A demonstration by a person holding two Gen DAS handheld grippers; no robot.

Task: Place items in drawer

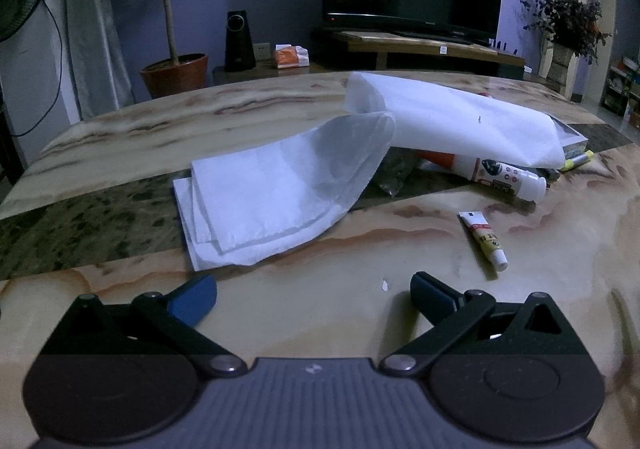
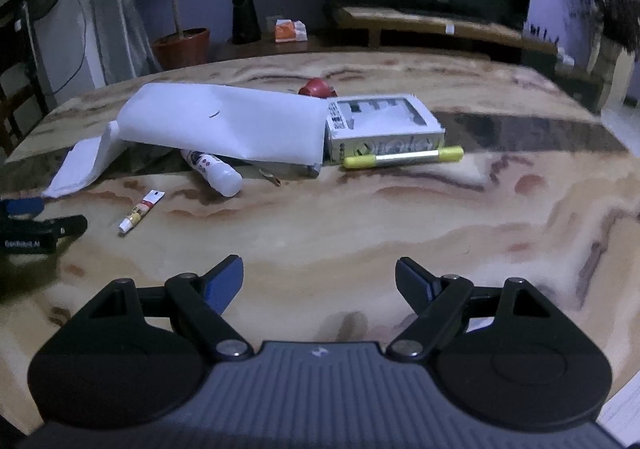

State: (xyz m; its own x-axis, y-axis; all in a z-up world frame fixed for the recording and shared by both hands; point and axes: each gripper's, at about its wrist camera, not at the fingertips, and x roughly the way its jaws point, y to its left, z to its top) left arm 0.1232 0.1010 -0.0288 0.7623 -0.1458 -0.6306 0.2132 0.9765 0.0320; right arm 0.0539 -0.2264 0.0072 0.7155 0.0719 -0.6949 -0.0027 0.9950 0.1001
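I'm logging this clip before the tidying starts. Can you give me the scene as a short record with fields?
surface: marbled table
left gripper: open, empty, above the table
right gripper: open, empty, above the table
small tube: lying alone on the table
white bottle: on its side, partly under the white foam sheet
boxed item: partly under the sheet's edge
yellow marker: lying flat in front of the box
red object: behind the sheet, unclear
drawer: not in view

Only thing I can actually read is "GenRobot.AI" in white letters on the side of the left gripper [image 2: 60, 227], seen from the right wrist view. The small tube [image 1: 484, 239], bottle [image 1: 506, 175] and box [image 2: 384, 129] have print, but it's too blurry.
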